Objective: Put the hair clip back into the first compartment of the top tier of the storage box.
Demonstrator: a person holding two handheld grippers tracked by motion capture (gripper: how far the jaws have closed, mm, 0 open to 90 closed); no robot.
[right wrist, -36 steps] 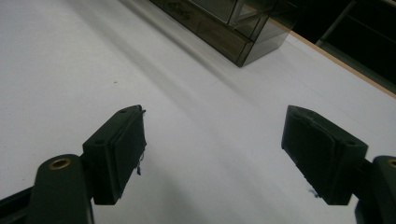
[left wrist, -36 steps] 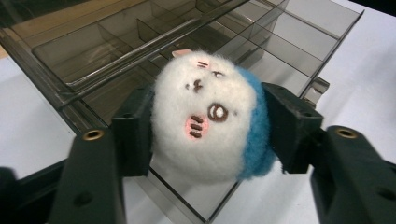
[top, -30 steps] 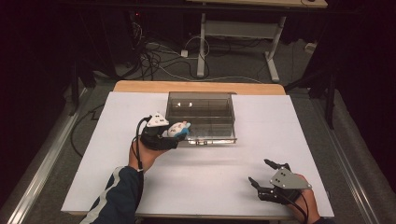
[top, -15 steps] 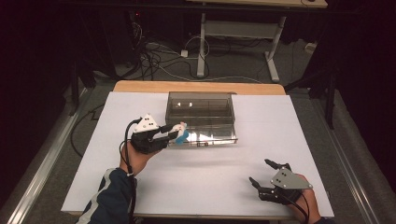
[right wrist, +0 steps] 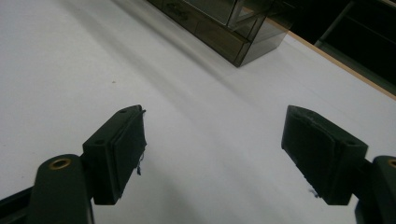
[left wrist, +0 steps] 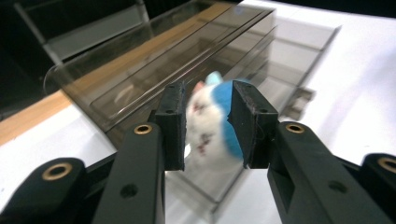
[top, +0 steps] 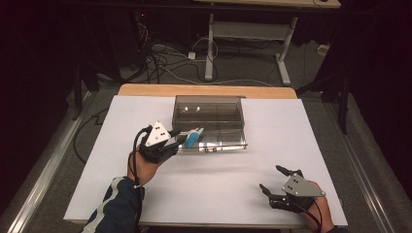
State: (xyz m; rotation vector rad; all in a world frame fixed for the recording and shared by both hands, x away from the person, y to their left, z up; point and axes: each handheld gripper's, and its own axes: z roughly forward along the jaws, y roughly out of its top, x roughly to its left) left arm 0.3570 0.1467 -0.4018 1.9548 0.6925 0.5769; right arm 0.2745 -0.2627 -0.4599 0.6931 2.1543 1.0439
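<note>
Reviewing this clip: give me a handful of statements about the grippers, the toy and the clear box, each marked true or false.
1. The left gripper holds a blue and white soft toy between its jaws. True.
2. The right gripper is clamped on a red block. False: its jaws stand wide apart over the bare white table cover, holding nothing.
3. The toy is at the open front drawer of the clear smoked plastic box. True.
4. The right gripper rests on top of the box. False: it is near the table's front right corner, well apart from the box.
5. The toy lies loose on the wooden table edge. False: it is gripped at the drawer.
</note>
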